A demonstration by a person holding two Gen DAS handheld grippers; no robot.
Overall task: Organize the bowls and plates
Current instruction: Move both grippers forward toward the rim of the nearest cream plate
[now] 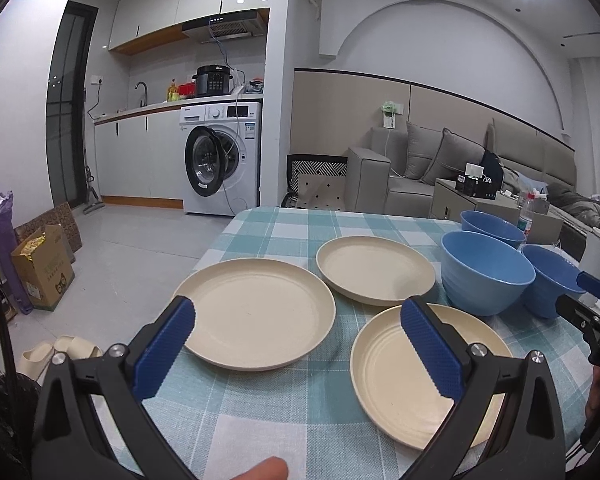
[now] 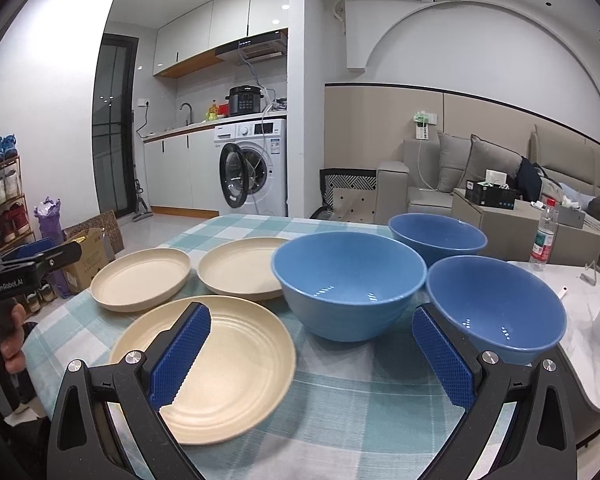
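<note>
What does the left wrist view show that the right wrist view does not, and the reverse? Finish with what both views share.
Only the left wrist view shows the slippers on the floor and a fingertip at the bottom edge. Only the right wrist view shows the shoe rack and the water bottle in full. Both show three cream plates and three blue bowls on the checked tablecloth, the washing machine, and an open gripper up front: left gripper, right gripper.

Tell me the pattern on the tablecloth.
The tablecloth has a teal, pale blue and white check, clearest in the left wrist view.
</note>
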